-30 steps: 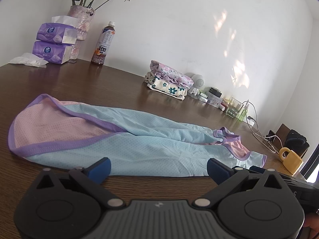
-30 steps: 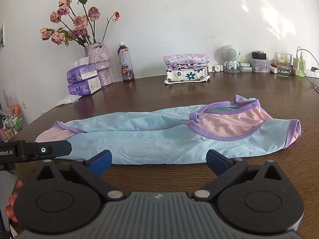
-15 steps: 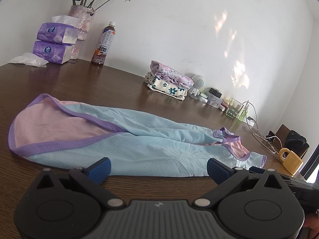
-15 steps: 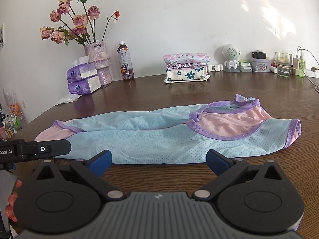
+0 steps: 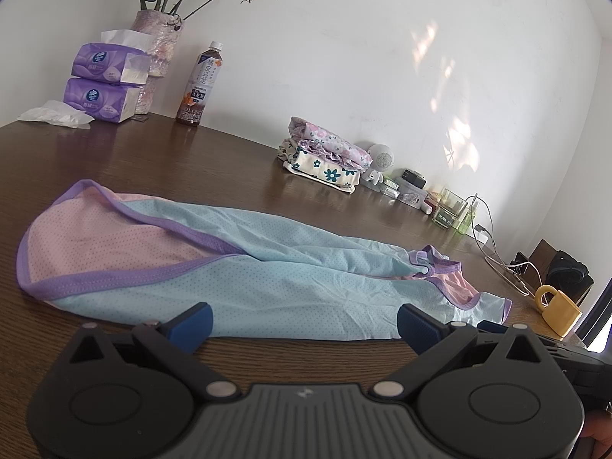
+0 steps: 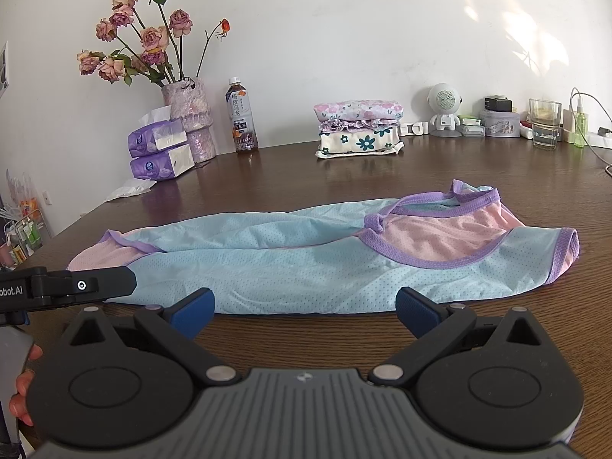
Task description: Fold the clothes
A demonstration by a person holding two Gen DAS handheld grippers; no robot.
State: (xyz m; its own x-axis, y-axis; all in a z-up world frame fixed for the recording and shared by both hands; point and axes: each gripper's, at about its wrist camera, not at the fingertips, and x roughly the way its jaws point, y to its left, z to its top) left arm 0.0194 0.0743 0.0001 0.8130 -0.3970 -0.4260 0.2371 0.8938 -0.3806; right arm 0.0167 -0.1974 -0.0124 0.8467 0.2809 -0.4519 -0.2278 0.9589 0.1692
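A light blue mesh garment (image 5: 237, 267) (image 6: 290, 260) with pink panels and purple trim lies flat in a long strip across the dark wooden table (image 5: 153, 160). My left gripper (image 5: 304, 323) is open, its blue pads just short of the garment's near edge, nothing between them. My right gripper (image 6: 304, 311) is open too, at the near edge further along the strip. The left gripper's black body (image 6: 72, 287) shows at the left of the right wrist view, over the garment's left end.
A stack of folded floral clothes (image 6: 359, 130) sits by the wall. A vase of roses (image 6: 183, 122), tissue packs (image 6: 160, 153) and a tea bottle (image 6: 241, 118) stand at back left. A white speaker, glass (image 6: 545, 122), cables and a yellow mug (image 5: 558, 311) crowd the right.
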